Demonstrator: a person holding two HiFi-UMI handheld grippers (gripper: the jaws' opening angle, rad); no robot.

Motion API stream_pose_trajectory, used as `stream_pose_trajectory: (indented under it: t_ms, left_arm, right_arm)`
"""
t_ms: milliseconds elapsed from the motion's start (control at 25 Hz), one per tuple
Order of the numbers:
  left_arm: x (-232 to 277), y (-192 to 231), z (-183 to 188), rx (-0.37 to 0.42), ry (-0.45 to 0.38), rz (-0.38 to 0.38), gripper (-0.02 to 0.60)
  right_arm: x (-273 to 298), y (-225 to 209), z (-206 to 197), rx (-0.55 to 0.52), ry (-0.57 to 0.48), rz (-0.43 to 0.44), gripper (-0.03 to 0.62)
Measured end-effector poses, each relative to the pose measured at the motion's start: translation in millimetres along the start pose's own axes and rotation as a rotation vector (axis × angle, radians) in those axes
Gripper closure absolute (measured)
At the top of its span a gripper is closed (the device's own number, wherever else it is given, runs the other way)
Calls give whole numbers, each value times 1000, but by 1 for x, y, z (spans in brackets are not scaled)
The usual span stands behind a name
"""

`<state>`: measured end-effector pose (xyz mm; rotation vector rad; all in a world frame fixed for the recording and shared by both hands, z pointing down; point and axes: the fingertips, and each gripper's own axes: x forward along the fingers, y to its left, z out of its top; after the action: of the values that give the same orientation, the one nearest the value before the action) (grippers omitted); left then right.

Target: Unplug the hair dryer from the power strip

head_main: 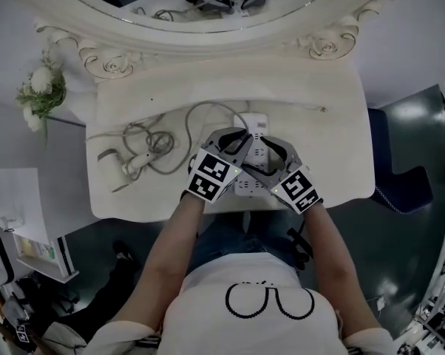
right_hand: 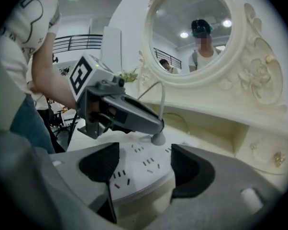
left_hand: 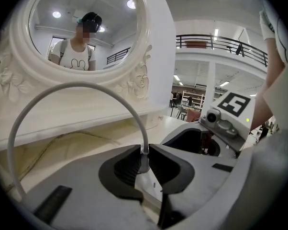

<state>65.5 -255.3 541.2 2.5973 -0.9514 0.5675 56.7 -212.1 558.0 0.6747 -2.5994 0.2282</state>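
The white power strip lies on the cream vanity table. A grey plug stands in the strip, and its grey cord arches away to the white hair dryer at the table's left. My left gripper is shut on the plug's neck, just above the strip. My right gripper is open, with its jaws on either side of the strip's near end. From the right gripper view, the left gripper reaches in over the plug.
An oval mirror in a carved frame stands at the table's back edge. White flowers sit off the table's left corner. Loose loops of cord lie beside the dryer. A blue seat is on the right.
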Motion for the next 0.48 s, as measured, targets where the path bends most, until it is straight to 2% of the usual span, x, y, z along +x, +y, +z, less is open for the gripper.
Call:
stream_pose_trajectory:
  t_ms: [280,360,480]
  left_arm:
    - [-1,4,4,-172,39,-51,531]
    - [-2,2,5,-139,57,-28,535]
    - [-1,0,3,-2,82,14,538]
  right_arm:
    - [1,-1,-5,-24,31,10,263]
    - [2,-2,-4,-21,41,8,263]
    - [2,-2,-5,-15,61,0,261]
